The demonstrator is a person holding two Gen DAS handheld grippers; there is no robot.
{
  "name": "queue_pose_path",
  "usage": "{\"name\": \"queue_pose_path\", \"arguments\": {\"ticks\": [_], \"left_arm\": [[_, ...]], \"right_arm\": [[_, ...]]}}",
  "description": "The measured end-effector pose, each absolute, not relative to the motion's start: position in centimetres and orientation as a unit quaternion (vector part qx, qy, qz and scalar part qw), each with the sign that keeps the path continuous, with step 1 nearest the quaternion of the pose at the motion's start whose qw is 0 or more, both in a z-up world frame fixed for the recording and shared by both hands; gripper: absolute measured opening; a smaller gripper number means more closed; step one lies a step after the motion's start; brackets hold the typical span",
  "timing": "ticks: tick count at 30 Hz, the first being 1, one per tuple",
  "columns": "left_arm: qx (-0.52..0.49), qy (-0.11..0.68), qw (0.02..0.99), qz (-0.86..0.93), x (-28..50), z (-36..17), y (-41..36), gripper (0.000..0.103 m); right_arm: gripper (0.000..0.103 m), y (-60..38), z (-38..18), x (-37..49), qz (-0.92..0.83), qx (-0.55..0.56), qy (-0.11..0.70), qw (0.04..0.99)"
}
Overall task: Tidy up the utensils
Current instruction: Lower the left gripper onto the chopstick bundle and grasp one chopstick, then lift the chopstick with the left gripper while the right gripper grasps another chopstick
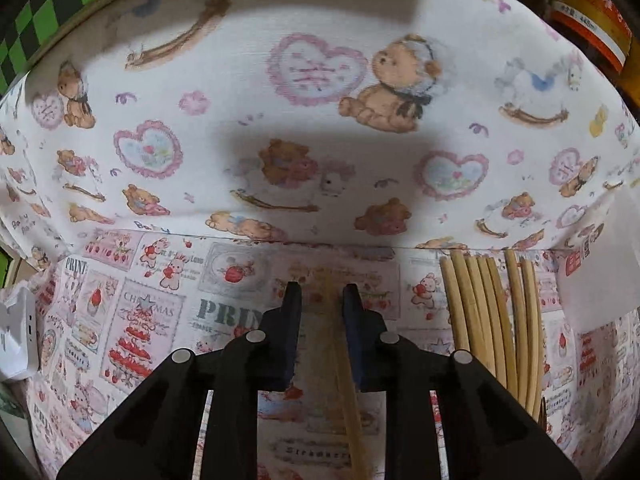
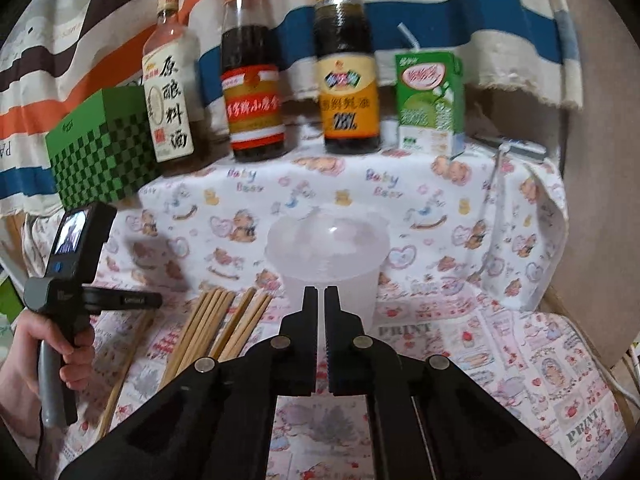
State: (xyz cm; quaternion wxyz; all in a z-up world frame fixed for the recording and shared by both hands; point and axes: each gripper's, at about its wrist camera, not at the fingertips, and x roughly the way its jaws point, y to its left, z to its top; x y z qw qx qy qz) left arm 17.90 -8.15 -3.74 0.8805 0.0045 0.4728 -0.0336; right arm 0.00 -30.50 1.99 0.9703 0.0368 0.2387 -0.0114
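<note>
On the printed cloth (image 2: 500,344), seven bundled chopsticks (image 1: 496,320), one apart (image 1: 348,380).

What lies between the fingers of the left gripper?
One chopstick lies between the open fingers of the left gripper; the left wrist view shows it.

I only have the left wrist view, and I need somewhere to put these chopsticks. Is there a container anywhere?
Observer: Yes. The right wrist view shows a translucent cup standing upright, to the right of the chopsticks in that view.
Operator: What is the right hand-held gripper doing?
Observer: The right hand-held gripper is shut, with its tips in front of the cup. Nothing shows between them.
Operator: Anything behind the cup?
Observer: Three bottles and a green carton stand in a row along the back.
</note>
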Motion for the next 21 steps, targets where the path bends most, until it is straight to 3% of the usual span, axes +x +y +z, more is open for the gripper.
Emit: {"name": "queue_pose_path", "arguments": {"ticks": [1, 4, 15, 21], "left_arm": [[0.008, 0.473, 0.880, -0.031, 17.9, -3.9, -8.2, 0.012], [-0.019, 0.484, 0.874, -0.045, 17.7, -3.0, -8.2, 0.006], [-0.023, 0.296, 0.953, -0.052, 9.8, 12.8, -6.5, 0.006], [-0.046, 0.205, 0.977, -0.048, 5.8, 16.6, -3.0, 0.006]], "right_arm": [[0.004, -30.4, 1.8, 0.2, -0.007, 0.035, 0.244, 0.969], [0.004, -30.5, 1.5, 0.5, 0.011, 0.050, 0.259, 0.965], [0.004, -31.4, 0.5, 1.3, 0.030, 0.090, 0.291, 0.952], [0.004, -31.2, 0.1, 1.5, 0.048, 0.097, 0.304, 0.947]]}}
